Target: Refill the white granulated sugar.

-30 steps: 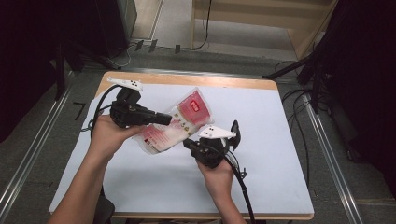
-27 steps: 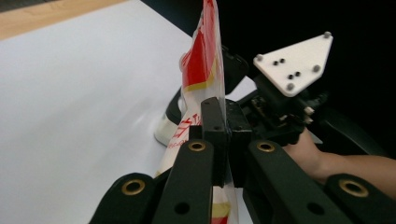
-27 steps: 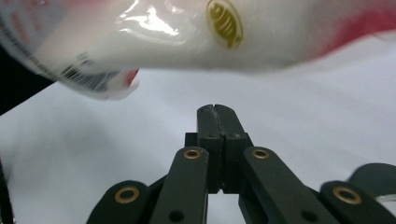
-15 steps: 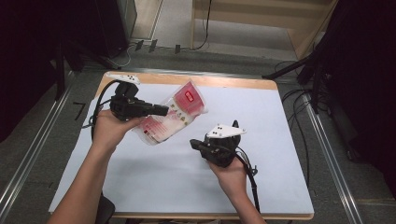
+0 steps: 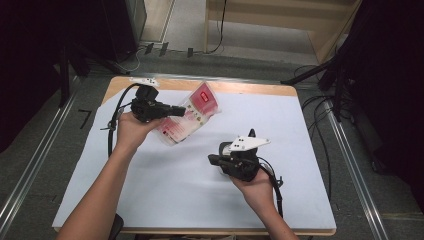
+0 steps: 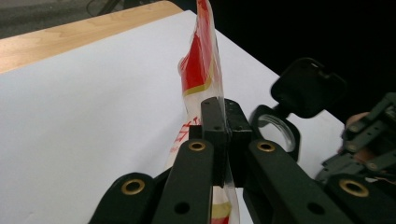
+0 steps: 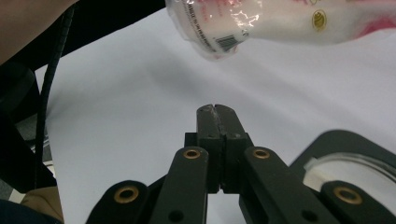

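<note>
A clear plastic bag with red and white print [image 5: 195, 111] hangs tilted above the white-covered table, towards its far left. My left gripper [image 5: 176, 110] is shut on the bag's edge. In the left gripper view the two pads [image 6: 211, 122] pinch the thin film, and the bag [image 6: 201, 60] rises edge-on above them. My right gripper [image 5: 212, 160] points left near the table's middle, a short way below and right of the bag, shut with nothing in it. In the right gripper view its jaws [image 7: 218, 112] meet over bare white sheet, with the bag's lower corner [image 7: 219, 37] hanging above.
A white sheet [image 5: 190, 200] covers the wooden table [image 5: 250, 87]. Black cables trail from both grippers. Metal rails [image 5: 30, 170] run along both sides of the table, and dark stands and cables crowd the floor at the right.
The left hand has carried the bag towards the far left of the table. The right gripper has drawn off to the right, away from the bag.
</note>
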A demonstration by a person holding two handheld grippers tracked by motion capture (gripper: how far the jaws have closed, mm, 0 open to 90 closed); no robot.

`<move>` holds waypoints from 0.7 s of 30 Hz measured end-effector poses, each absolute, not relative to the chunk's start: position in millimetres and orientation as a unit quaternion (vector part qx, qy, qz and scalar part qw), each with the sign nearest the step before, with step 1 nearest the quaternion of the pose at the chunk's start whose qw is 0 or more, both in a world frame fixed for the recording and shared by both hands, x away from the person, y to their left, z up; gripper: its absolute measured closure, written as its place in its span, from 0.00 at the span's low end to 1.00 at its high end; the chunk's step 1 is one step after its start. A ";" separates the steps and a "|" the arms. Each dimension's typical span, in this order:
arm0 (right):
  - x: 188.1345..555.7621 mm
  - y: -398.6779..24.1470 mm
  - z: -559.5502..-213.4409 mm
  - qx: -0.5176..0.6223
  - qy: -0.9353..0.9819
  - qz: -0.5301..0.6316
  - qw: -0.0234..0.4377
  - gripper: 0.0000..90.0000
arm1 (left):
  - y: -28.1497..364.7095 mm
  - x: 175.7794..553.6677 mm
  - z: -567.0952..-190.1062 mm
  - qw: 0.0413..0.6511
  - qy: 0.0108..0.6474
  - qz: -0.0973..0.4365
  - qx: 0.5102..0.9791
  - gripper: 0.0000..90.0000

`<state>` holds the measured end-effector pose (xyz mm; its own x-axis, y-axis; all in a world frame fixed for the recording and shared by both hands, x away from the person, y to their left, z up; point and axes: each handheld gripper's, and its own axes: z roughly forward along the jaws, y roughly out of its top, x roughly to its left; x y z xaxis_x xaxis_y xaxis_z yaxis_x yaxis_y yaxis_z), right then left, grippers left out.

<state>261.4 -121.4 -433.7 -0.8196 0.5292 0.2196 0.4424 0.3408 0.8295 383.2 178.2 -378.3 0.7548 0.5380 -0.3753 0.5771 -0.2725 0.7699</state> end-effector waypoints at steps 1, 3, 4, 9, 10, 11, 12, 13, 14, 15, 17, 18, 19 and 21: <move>261.0 -123.1 -435.0 0.298 0.819 0.489 0.043 1.00 | 177.8 385.1 -380.4 0.490 0.351 -0.020 0.797 1.00; 260.1 -125.8 -437.6 0.300 0.819 0.487 0.044 1.00 | 176.9 391.0 -386.9 0.486 0.353 -0.013 0.799 1.00; 259.6 -128.6 -440.0 0.304 0.817 0.488 0.039 1.00 | 176.6 396.3 -393.5 0.485 0.359 -0.016 0.797 1.00; 258.9 -135.6 -443.3 0.312 0.816 0.486 0.037 1.00 | 177.3 404.4 -410.2 0.475 0.365 -0.015 0.800 1.00; 258.9 -135.6 -443.3 0.312 0.816 0.486 0.037 1.00 | 177.7 404.7 -412.4 0.472 0.365 -0.013 0.802 1.00; 258.4 -136.8 -443.3 0.314 0.816 0.485 0.037 1.00 | 178.3 405.6 -416.1 0.469 0.366 -0.012 0.804 1.00; 258.2 -138.6 -443.9 0.314 0.815 0.486 0.038 1.00 | 179.0 405.8 -418.4 0.472 0.368 -0.010 0.801 1.00; 257.8 -139.8 -444.4 0.317 0.812 0.489 0.038 1.00 | 180.1 406.4 -419.5 0.477 0.366 -0.015 0.799 1.00; 257.9 -140.6 -444.9 0.317 0.811 0.491 0.038 1.00 | 181.1 406.3 -420.2 0.478 0.367 -0.012 0.798 1.00; 257.6 -141.9 -445.5 0.320 0.809 0.491 0.038 1.00 | 181.5 406.0 -420.4 0.480 0.367 -0.012 0.797 1.00; 257.2 -143.3 -446.4 0.322 0.807 0.494 0.037 1.00 | 182.1 405.0 -420.6 0.478 0.366 -0.011 0.798 1.00; 256.5 -143.4 -446.5 0.325 0.806 0.493 0.038 1.00 | 182.5 404.6 -420.9 0.478 0.362 -0.013 0.800 1.00; 256.5 -143.8 -446.9 0.324 0.806 0.493 0.038 1.00 | 182.6 403.0 -420.9 0.476 0.358 -0.010 0.803 1.00; 255.7 -145.6 -447.2 0.325 0.806 0.493 0.040 1.00 | 182.3 398.8 -419.9 0.473 0.355 -0.006 0.806 1.00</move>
<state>255.7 -145.6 -447.2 -0.7850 0.5638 0.2566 0.4855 0.3027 0.8202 398.8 182.3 -419.9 0.7477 0.5672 -0.3454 0.5784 -0.3007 0.7583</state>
